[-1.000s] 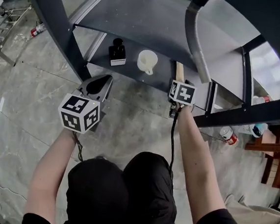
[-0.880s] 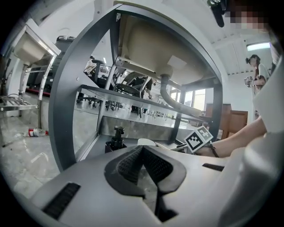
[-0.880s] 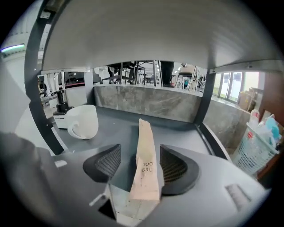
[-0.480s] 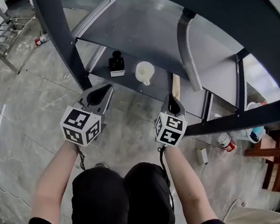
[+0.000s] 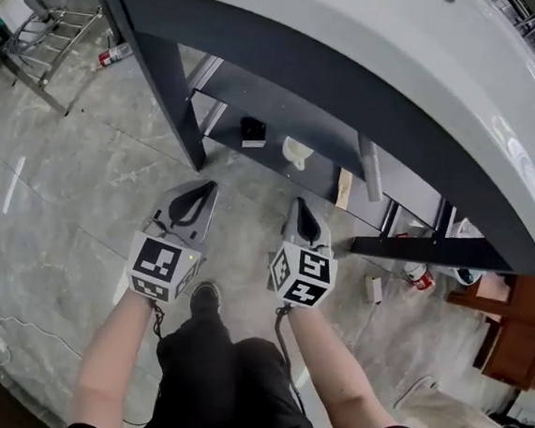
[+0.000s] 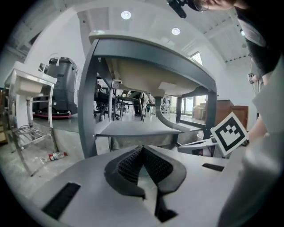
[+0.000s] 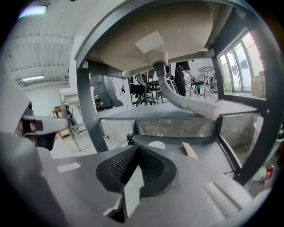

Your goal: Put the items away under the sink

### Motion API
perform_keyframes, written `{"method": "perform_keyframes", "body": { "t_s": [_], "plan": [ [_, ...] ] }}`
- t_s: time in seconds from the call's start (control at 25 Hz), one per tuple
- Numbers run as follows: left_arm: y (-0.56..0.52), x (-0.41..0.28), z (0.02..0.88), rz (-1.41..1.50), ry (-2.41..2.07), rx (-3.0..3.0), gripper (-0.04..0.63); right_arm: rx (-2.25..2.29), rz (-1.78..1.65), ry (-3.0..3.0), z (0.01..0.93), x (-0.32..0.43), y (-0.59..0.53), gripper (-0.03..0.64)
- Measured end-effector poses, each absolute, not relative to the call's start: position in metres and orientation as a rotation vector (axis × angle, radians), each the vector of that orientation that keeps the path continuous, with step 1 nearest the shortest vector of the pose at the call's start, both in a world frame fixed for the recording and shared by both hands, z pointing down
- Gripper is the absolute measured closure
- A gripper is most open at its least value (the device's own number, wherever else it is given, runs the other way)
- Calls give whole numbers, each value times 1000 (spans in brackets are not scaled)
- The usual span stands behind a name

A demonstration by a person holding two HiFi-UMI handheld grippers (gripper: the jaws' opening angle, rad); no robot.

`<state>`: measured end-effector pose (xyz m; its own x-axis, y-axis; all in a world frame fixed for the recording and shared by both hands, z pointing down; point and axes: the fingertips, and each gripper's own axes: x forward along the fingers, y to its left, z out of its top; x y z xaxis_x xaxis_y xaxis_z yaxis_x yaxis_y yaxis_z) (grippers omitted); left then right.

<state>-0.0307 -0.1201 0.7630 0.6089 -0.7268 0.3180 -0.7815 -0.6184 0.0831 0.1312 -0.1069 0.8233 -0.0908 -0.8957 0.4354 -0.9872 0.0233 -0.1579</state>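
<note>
Grippers mid-frame: left gripper [image 5: 201, 187] and right gripper [image 5: 299, 204] both pinched together, empty. Beyond, upper centre: black bottle [image 5: 252, 132], white cup [image 5: 297, 152], wooden stick [image 5: 344, 188] on shelf [image 5: 323, 172] under sink [image 5: 360, 38]. Stowing looks finished; next probably fetching any remaining item.

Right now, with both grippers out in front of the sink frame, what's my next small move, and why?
Probably lift both clear and look for anything left to stow. The left gripper and right gripper are shut on nothing, and the black bottle, white cup and wooden strip already rest on the shelf under the sink.
</note>
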Motion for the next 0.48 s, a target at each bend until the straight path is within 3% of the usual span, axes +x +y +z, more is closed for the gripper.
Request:
{"method": "perform_keyframes", "body": {
  "t_s": [0.32, 0.48],
  "plan": [
    [-51, -61, 630, 345, -1312, 2515, 586, 1812, 583, -2171, 670, 86, -42, 614],
    [-12, -59, 557, 331, -1276, 2476, 586, 1806, 560, -2163, 584, 100, -6, 614]
  ]
}}
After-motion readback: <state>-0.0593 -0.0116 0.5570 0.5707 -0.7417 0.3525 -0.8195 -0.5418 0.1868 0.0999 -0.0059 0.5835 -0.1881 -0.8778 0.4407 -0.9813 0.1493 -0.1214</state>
